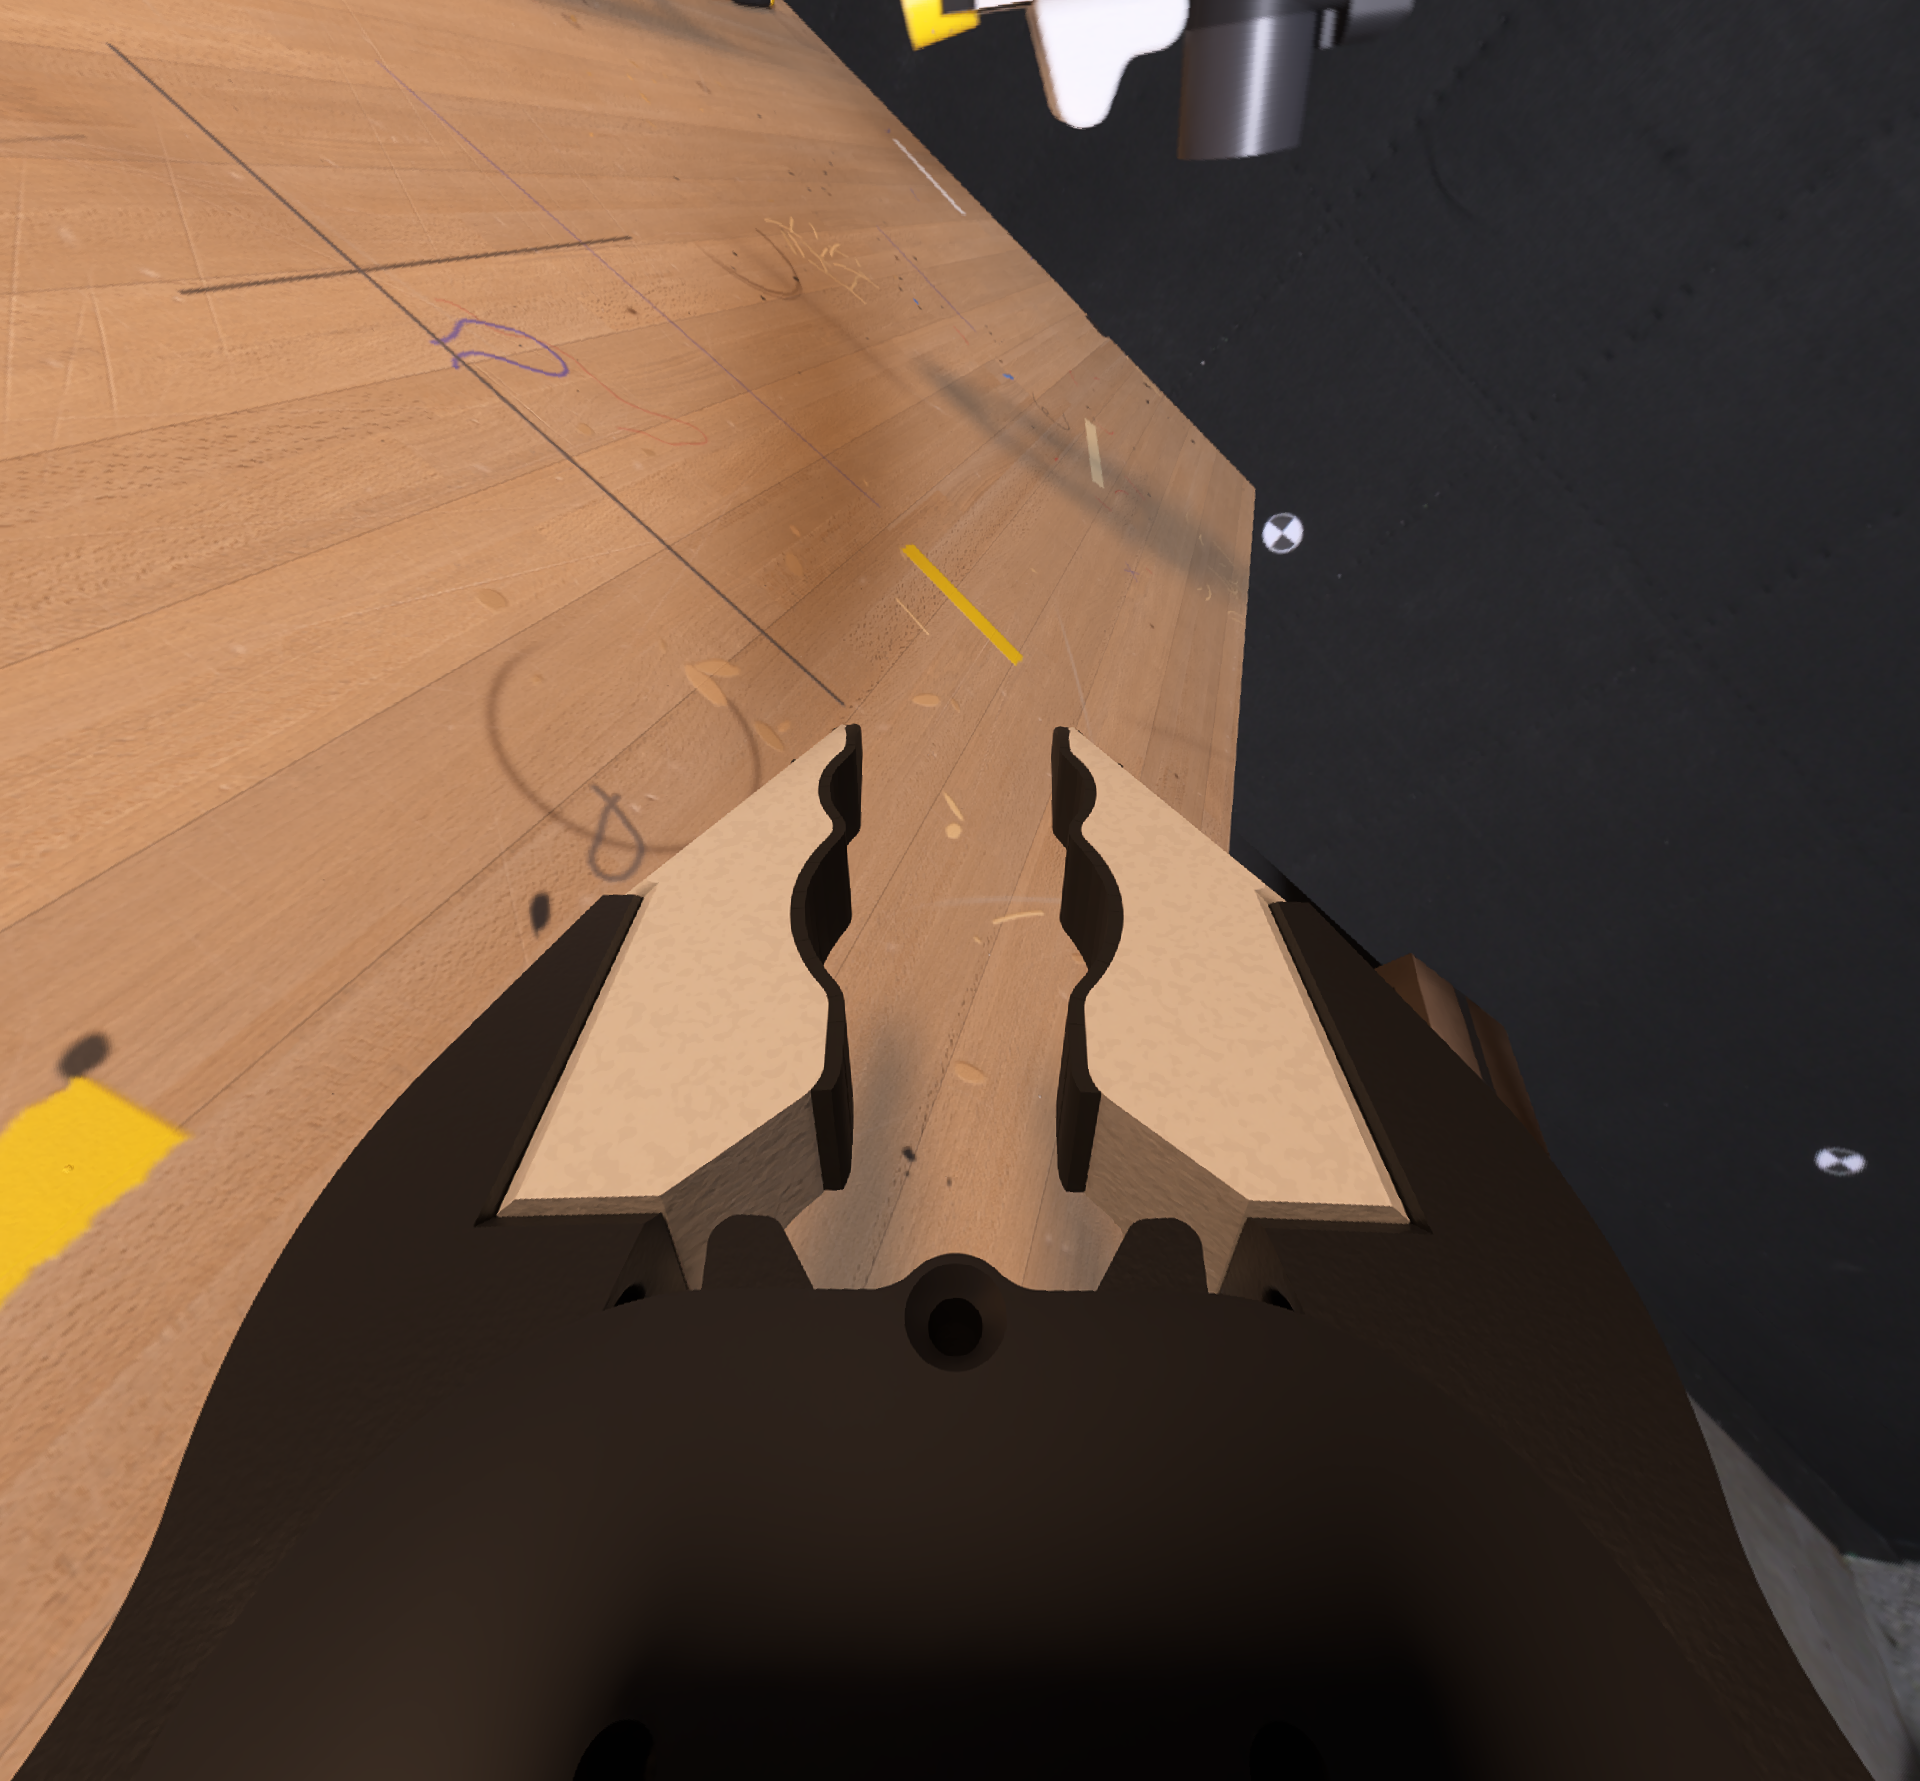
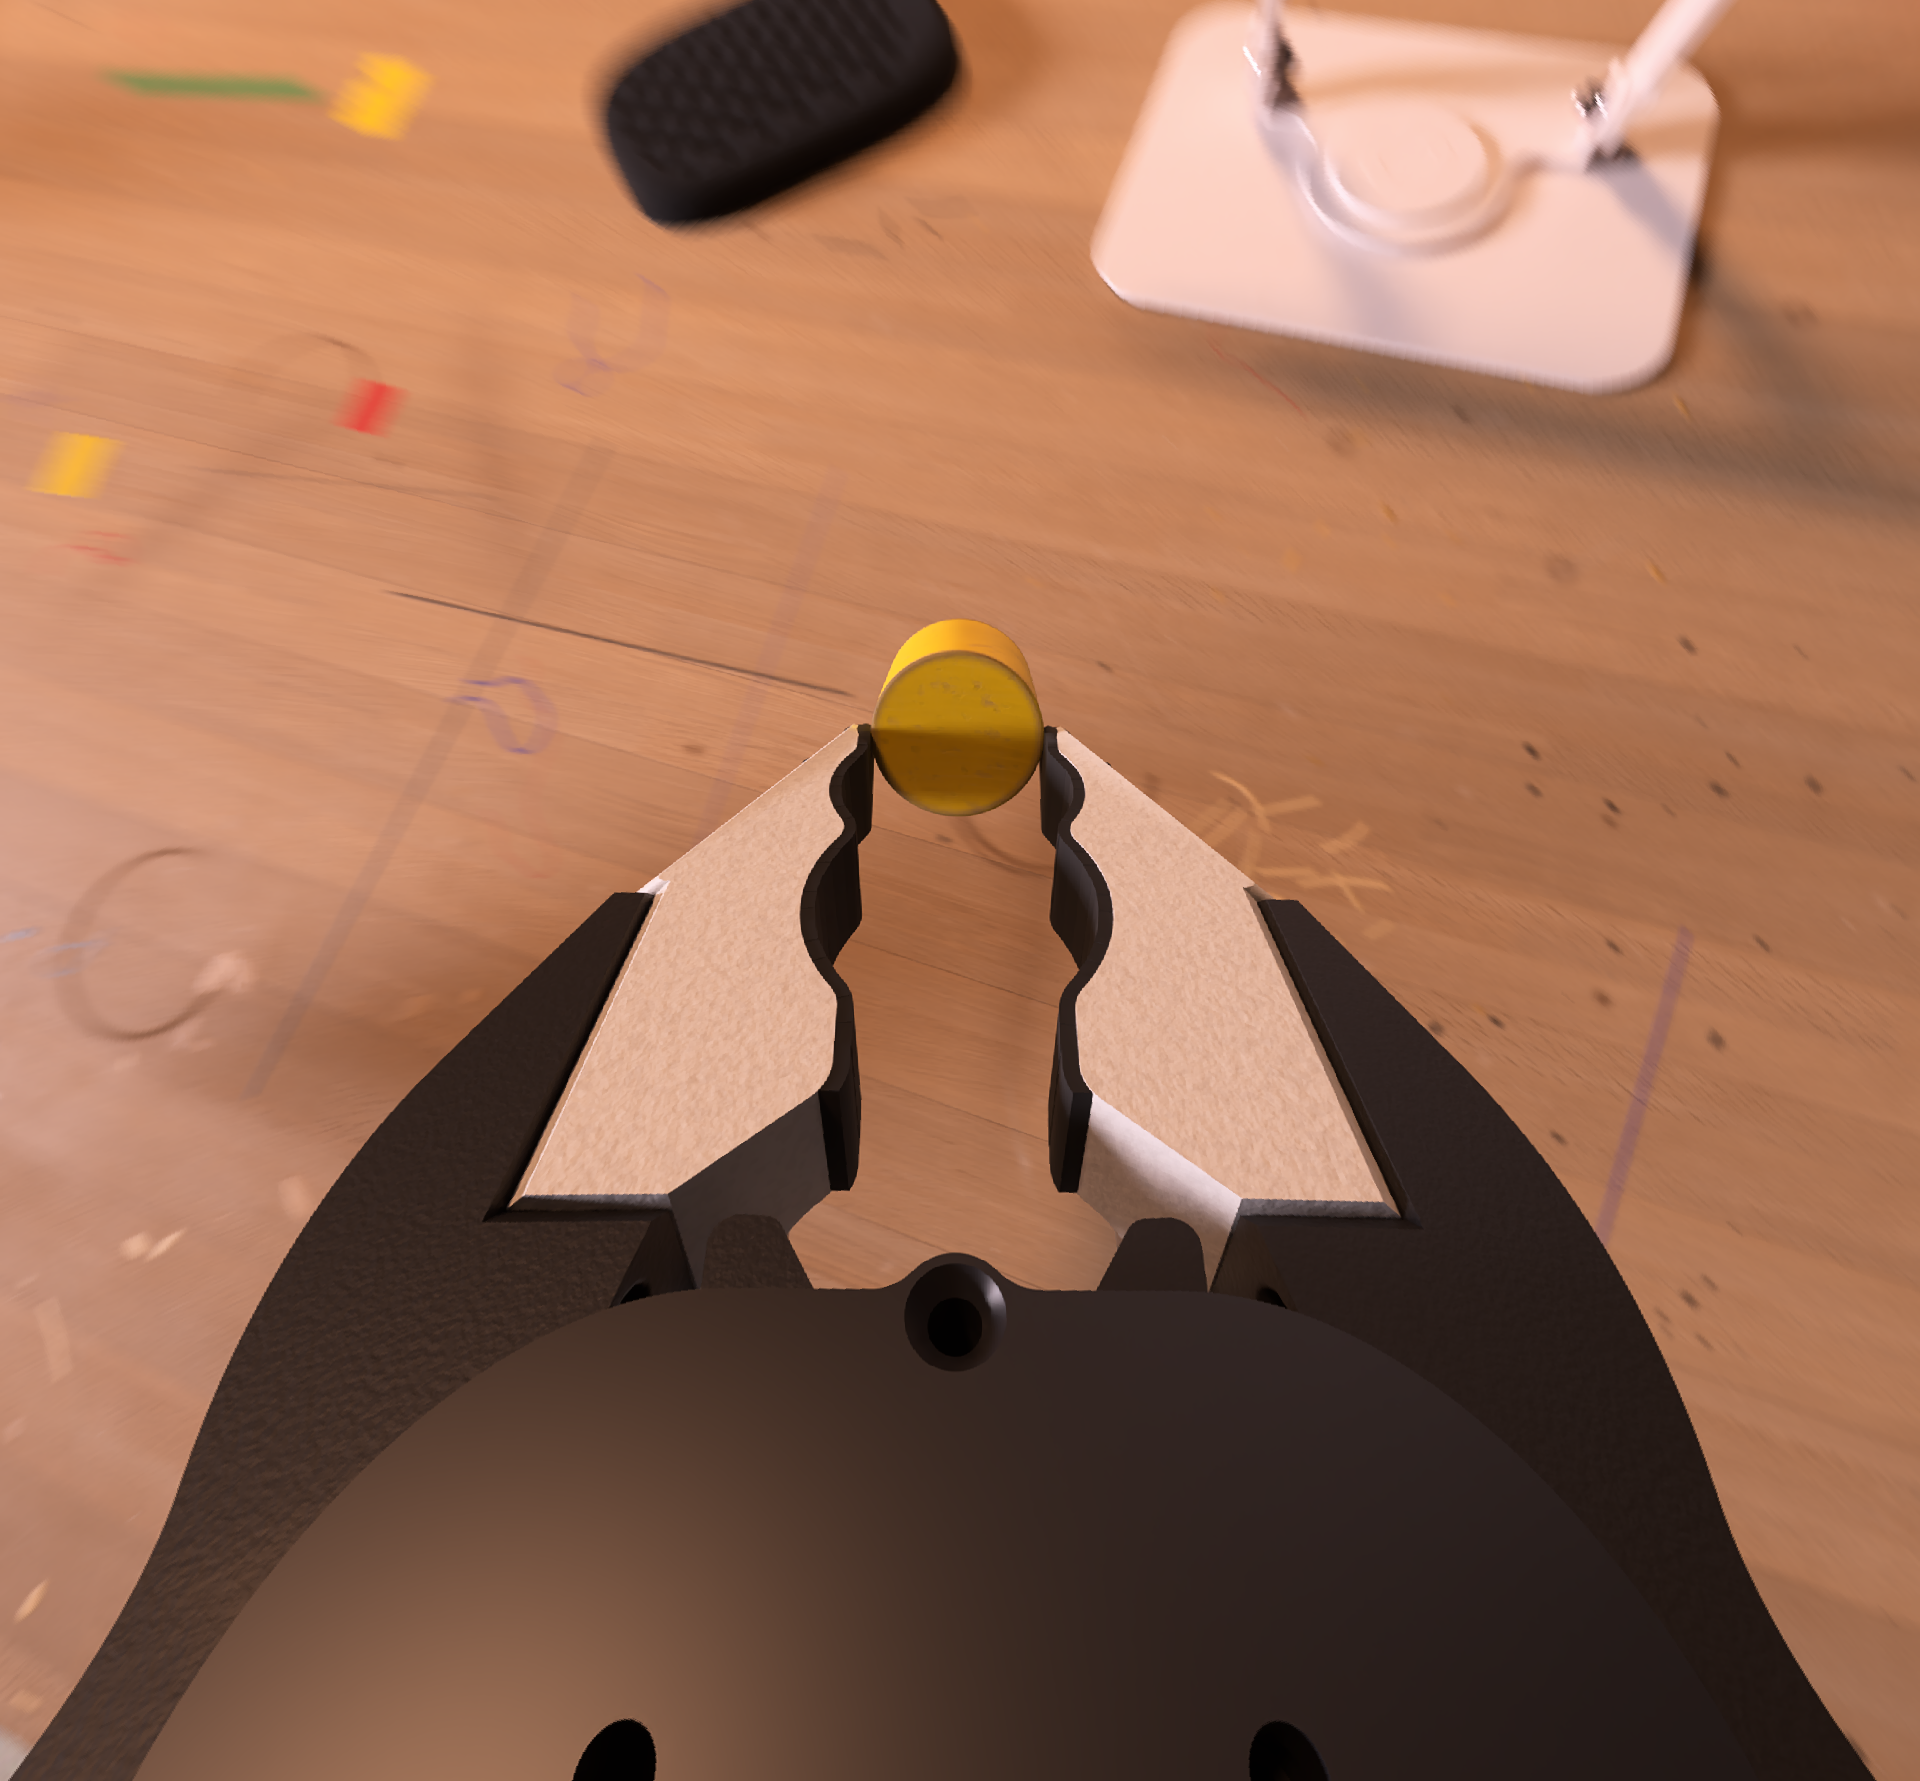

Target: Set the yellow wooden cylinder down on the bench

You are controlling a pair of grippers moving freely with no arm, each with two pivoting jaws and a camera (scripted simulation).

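The right gripper (image 2: 956, 744) pinches the yellow wooden cylinder (image 2: 956, 729) by its round sides at mid-frame, above the counter (image 2: 1039, 505) (hard, light, may roll). The left gripper (image 1: 956, 744) sits half open, empty.

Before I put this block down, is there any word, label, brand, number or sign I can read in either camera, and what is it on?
None. No readable text in either view.
The bench has only pen scribbles, ruled lines and tape scraps.
Two round black-and-white markers on the dark floor carry a pattern, no characters.
The yellow cylinder, black pad and white lamp base are unmarked.
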